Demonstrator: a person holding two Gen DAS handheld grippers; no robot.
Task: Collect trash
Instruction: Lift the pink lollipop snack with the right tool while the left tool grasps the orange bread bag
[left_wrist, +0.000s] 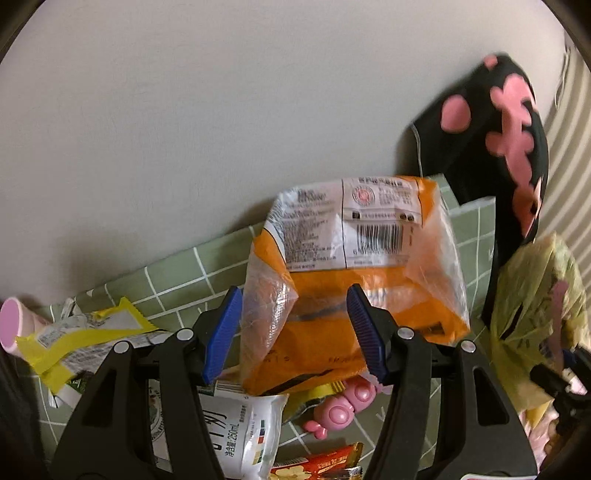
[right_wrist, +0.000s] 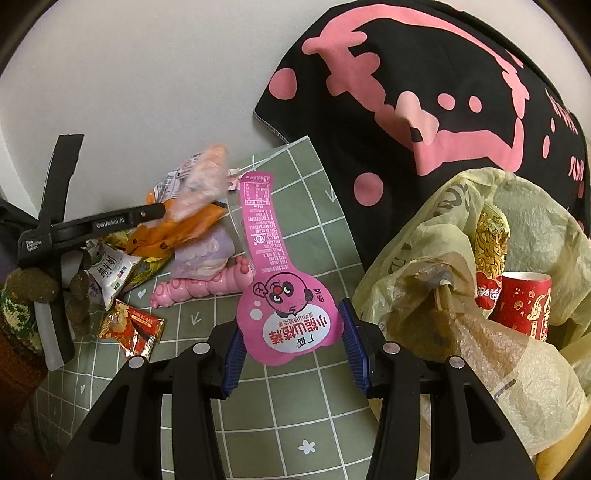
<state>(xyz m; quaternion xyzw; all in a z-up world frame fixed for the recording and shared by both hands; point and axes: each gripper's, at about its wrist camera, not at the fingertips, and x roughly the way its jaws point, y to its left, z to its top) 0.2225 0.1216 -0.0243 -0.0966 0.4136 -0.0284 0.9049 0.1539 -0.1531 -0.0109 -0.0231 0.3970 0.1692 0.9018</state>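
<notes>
My left gripper (left_wrist: 295, 332) is shut on an orange and clear snack bag (left_wrist: 351, 266), held upright above the table. From the right wrist view the same bag (right_wrist: 184, 218) hangs from the left gripper (right_wrist: 155, 212). My right gripper (right_wrist: 291, 350) holds a pink long-necked wrapper (right_wrist: 288, 310) with a cartoon face between its blue pads, raised over the green grid tablecloth (right_wrist: 295, 424). A yellowish plastic trash bag (right_wrist: 480, 295) stands open at the right, with a red cup (right_wrist: 524, 302) and a noodle packet (right_wrist: 491, 236) inside. It also shows in the left wrist view (left_wrist: 535, 314).
On the cloth lie a milk pouch (left_wrist: 247, 432), a yellow wrapper (left_wrist: 81, 339), a red snack packet (right_wrist: 129, 328), a pink caterpillar toy (right_wrist: 199, 288) and a purple pack (right_wrist: 203, 254). A black and pink cloth bag (right_wrist: 424, 110) leans on the wall behind.
</notes>
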